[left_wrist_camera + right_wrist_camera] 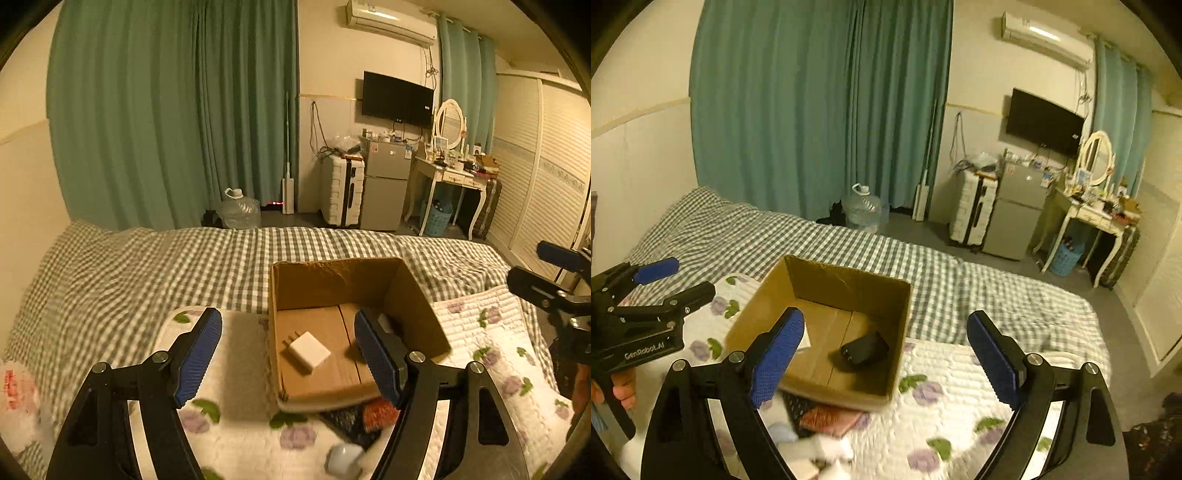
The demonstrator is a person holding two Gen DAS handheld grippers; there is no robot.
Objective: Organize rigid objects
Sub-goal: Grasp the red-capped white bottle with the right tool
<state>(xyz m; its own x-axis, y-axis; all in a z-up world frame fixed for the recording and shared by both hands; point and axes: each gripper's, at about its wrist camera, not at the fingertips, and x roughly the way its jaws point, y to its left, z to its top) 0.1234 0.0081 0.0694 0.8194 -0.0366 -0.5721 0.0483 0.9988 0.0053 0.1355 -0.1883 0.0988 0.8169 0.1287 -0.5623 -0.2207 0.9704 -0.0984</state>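
Both grippers empty, fingers spread: left gripper, right gripper, hovering over cardboard box on floral quilt. White charger and black charger already inside. Blurry items beside the box's near edge remain unsorted; task partly done.

Dim warm light, fisheye edges, blurred foreground

Cardboard box open on top, we see tall walls blocking sides. Inside, bare floor between white charger and black charger. Clutter jammed against box front; quilt right side open.
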